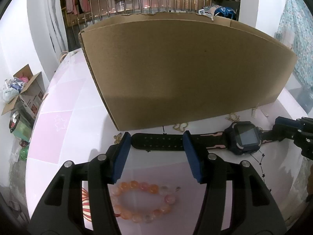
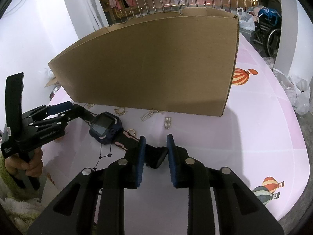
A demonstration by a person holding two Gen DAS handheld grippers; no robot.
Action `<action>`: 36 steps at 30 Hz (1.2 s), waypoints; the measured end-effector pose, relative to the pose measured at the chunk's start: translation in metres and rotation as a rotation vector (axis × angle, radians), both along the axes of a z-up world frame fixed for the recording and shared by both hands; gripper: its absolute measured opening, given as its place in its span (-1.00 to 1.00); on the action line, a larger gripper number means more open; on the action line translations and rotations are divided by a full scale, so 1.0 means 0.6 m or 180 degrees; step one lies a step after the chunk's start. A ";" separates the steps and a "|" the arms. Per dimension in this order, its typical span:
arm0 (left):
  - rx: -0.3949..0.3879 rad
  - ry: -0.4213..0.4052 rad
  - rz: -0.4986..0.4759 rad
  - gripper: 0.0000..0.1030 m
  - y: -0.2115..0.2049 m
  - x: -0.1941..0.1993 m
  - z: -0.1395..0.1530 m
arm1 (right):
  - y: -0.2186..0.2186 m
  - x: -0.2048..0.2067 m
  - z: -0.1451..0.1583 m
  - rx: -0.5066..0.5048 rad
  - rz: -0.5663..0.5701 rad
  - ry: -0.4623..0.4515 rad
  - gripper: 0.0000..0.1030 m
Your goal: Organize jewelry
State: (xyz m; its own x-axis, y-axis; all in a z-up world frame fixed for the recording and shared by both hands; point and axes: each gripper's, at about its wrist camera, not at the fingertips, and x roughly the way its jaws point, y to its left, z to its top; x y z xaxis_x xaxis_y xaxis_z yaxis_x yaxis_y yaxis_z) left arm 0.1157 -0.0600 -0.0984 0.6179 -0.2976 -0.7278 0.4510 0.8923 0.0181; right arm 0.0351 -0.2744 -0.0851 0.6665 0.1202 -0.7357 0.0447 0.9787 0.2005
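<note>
A dark smartwatch (image 2: 105, 128) with a square glossy face and perforated rubbery strap lies flat on the pink glossy table (image 2: 254, 137), just before a plain corrugated cardboard box (image 2: 148, 62). The right tongs (image 2: 156, 150) stand open around the strap's end. The left tongs (image 1: 156, 143) gape wide above a peach-coloured bracelet (image 1: 142, 201) of round beads.

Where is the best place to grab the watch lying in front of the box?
Probably a strap, not the bulky case. The watch lies flat with both straps stretched out; the perforated strap is thin and narrow, so a hand-held gripper coming from above, fingers across its width, should close on it.
</note>
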 end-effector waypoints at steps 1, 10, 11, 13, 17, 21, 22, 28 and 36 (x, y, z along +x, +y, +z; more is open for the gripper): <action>-0.0004 0.0005 0.0003 0.01 0.000 0.001 0.000 | -0.002 -0.001 0.000 0.0023 -0.0005 0.0002 -0.61; -0.0040 0.0042 0.0029 0.01 0.002 0.005 0.001 | -0.018 -0.014 0.002 0.0303 -0.0111 0.0111 -0.61; -0.0046 0.0044 0.0033 0.01 0.002 0.005 0.001 | -0.021 -0.015 0.000 0.0361 -0.0131 0.0144 -0.61; -0.0061 0.0051 0.0038 0.01 0.003 0.006 0.001 | -0.022 -0.016 -0.002 0.0417 -0.0151 0.0146 -0.61; -0.0093 0.0062 0.0047 0.01 0.004 0.007 0.001 | -0.014 -0.012 -0.004 0.0392 -0.0108 0.0129 -0.60; -0.0100 0.0063 0.0044 0.02 0.003 0.007 0.000 | 0.000 -0.012 0.002 0.0177 -0.0092 0.0057 -0.81; -0.0105 0.0073 0.0042 0.01 0.003 0.008 0.001 | 0.003 -0.012 0.003 0.0113 -0.0086 0.0043 -0.83; -0.0266 0.0241 0.0050 0.01 0.016 0.015 0.004 | 0.012 -0.009 0.006 -0.0104 -0.0043 0.0034 -0.84; -0.0629 0.0557 0.0099 0.03 0.034 0.034 0.010 | 0.005 -0.007 0.004 -0.0063 -0.0032 0.0033 -0.84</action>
